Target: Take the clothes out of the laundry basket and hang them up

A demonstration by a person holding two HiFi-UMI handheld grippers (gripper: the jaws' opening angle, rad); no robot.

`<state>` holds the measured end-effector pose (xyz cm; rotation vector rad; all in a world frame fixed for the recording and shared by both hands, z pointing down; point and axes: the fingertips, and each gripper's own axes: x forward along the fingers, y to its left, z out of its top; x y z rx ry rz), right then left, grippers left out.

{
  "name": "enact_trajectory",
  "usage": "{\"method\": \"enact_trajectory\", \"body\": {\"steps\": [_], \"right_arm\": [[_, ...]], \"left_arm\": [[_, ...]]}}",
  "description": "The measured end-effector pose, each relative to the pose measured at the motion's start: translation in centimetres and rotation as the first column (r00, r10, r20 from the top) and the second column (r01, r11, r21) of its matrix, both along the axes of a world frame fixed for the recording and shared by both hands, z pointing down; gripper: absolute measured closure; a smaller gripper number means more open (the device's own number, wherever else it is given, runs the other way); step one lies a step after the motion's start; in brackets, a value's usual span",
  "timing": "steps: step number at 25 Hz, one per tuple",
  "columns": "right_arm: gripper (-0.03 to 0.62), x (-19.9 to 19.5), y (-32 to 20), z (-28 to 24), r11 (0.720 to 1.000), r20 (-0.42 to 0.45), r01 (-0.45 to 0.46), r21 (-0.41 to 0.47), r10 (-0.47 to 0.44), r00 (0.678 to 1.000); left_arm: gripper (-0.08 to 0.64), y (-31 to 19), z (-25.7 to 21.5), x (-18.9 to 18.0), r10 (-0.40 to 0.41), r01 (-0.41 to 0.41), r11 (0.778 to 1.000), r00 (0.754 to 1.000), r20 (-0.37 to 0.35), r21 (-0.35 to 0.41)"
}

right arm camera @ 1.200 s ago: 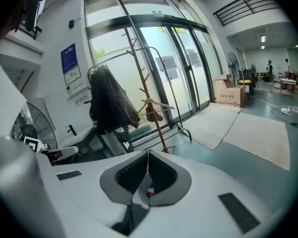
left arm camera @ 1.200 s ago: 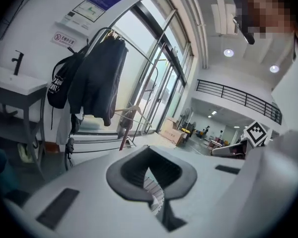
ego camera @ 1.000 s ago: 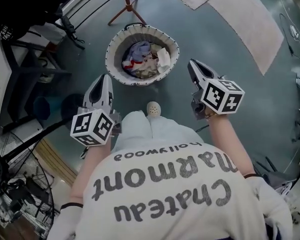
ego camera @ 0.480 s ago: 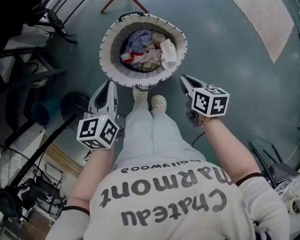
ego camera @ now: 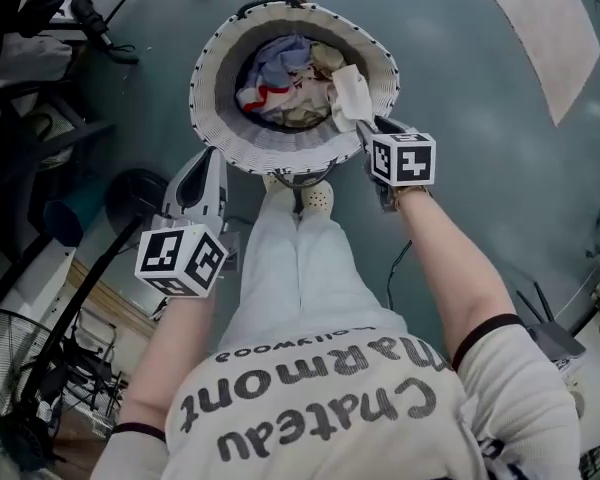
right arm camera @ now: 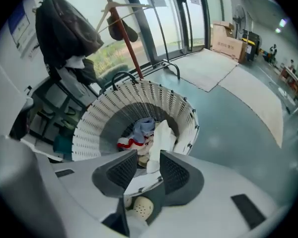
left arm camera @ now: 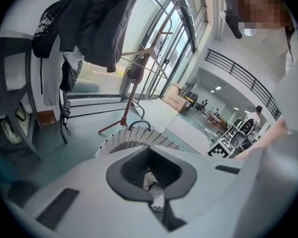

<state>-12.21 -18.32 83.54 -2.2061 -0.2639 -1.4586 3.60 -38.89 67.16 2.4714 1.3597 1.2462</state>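
Grippers on both sides have come down since a second ago. On the left, the left gripper (ego camera: pixel 208 163) has sunk lower beside the basket (ego camera: pixel 212 118), and its jaws are pressed together with nothing in them. The basket looks bigger and closer now, so the person has bent down to it. The clothes (ego camera: pixel 278 93) all lie in a heap at the bottom of the basket, and none are hung up yet. On the right, the right gripper (ego camera: pixel 368 133) has dropped the most and is now over the basket's near rim. Its jaws have just been opening. The white cloth (right arm camera: pixel 160 135) shows in the gap between them, but the pads do not touch it. I think the first grab is coming, and the white cloth looks like the easy one, since it sticks up along the wall. Round about, a fan (ego camera: pixel 5 368) sits far left on the floor. A dark coat (left arm camera: pixel 97 24) hangs up high, and a stand (left arm camera: pixel 130 108) waits behind the basket. A shoe (ego camera: pixel 318 200) is just by the rim, and a rug (ego camera: pixel 560 28) lies far right. Not much is in the way, only the rim, though the other clothes may cling to the white cloth.
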Motion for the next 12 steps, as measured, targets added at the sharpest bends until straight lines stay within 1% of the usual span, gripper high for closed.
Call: {"method": "enact_trajectory", "body": {"steps": [4,7,9,10,11,12], "right_arm": [[0.433,1.0,1.4,3.8,0.995,0.123,0.073,-0.071,-0.064,0.99],[0.43,1.6,1.4,5.5,0.982,0.21,0.158,-0.108,-0.133,0.969],[0.428,1.8,1.1,6.5,0.967,0.272,0.224,-0.125,-0.183,0.945],[0.431,1.6,1.1,6.9,0.957,0.315,0.257,-0.133,-0.205,0.927],[0.449,1.2,1.3,7.2,0.946,0.366,0.29,-0.144,-0.221,0.904],[0.489,0.7,1.5,7.5,0.936,0.41,0.318,-0.154,-0.232,0.882]], "left_arm": [[0.552,-1.2,1.7,0.4,0.002,-0.003,0.999,1.0,0.028,0.032],[0.552,-2.4,2.6,0.7,-0.014,0.012,0.998,0.999,0.042,0.057],[0.552,-3.2,3.0,0.7,-0.025,0.022,0.998,0.998,0.056,0.065],[0.552,-3.5,3.2,0.8,-0.028,0.023,0.997,0.998,0.059,0.068],[0.552,-3.7,3.4,1.0,-0.03,0.025,0.997,0.998,0.06,0.071],[0.552,-3.9,3.5,1.2,-0.033,0.029,0.997,0.998,0.059,0.073]]}}
